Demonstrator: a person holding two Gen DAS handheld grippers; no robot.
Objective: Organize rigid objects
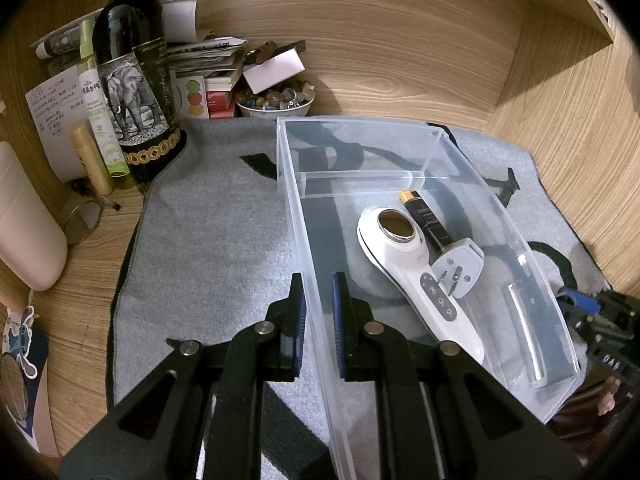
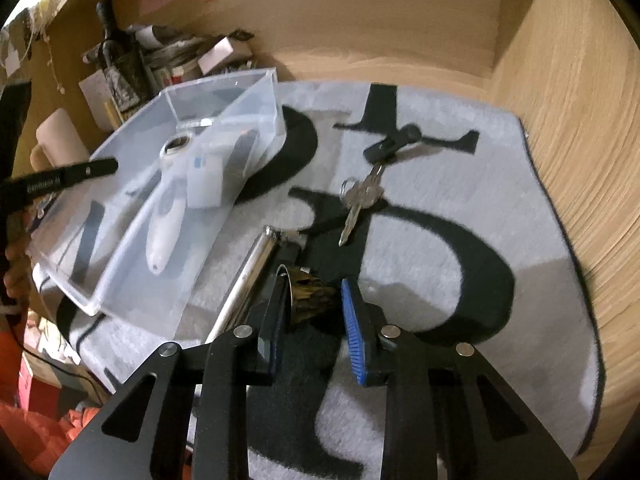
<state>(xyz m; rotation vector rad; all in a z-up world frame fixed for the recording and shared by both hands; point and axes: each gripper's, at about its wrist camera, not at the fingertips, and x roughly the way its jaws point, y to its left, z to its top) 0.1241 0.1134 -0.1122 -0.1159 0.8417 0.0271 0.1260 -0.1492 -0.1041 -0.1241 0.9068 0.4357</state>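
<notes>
A clear plastic bin (image 1: pixel 296 216) lies on a grey mat (image 1: pixel 208 240). It holds a white handheld device (image 1: pixel 416 272), a black and gold battery (image 1: pixel 426 222) and a white plug adapter (image 1: pixel 460 266). My left gripper (image 1: pixel 319 292) is shut on the bin's left wall, one finger each side. The bin also shows in the right wrist view (image 2: pixel 132 240). My right gripper (image 2: pixel 310 300) is open around a brown wooden piece (image 2: pixel 310 294) on the mat. A silver rod (image 2: pixel 248 276) lies beside it, and a bunch of keys (image 2: pixel 362 196) lies farther off.
A wine bottle (image 1: pixel 132 80), a green spray bottle (image 1: pixel 100 112), a gold tube (image 1: pixel 90 158), papers and a bowl of stones (image 1: pixel 276 100) crowd the back left. Wooden walls (image 1: pixel 560 128) close in behind and to the right. A white cylinder (image 1: pixel 28 232) lies left.
</notes>
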